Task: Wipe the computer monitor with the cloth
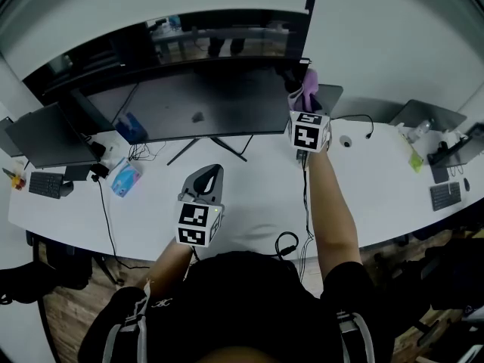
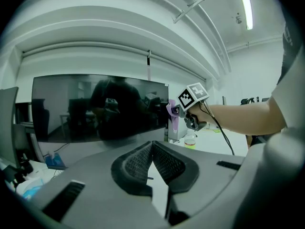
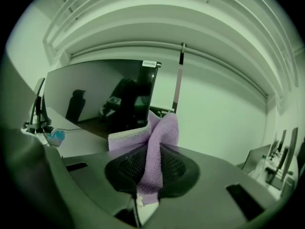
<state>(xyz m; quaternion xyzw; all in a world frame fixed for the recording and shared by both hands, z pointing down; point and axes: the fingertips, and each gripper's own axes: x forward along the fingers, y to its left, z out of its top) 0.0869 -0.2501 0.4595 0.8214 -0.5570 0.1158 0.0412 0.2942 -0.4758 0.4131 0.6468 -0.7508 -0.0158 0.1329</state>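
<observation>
my right gripper (image 3: 151, 168) pinches the purple cloth (image 3: 163, 130) between its jaws, up by the right edge of the dark computer monitor (image 1: 204, 104), in the upper middle of the head view. my left gripper (image 2: 152, 159) has its jaws pressed together on nothing. it hangs low over the white surface (image 1: 249, 195), in front of the screen.

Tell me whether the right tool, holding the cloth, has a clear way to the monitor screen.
Probably yes: the right tool grips the purple cloth at the monitor's right edge, with nothing visible between them.
</observation>
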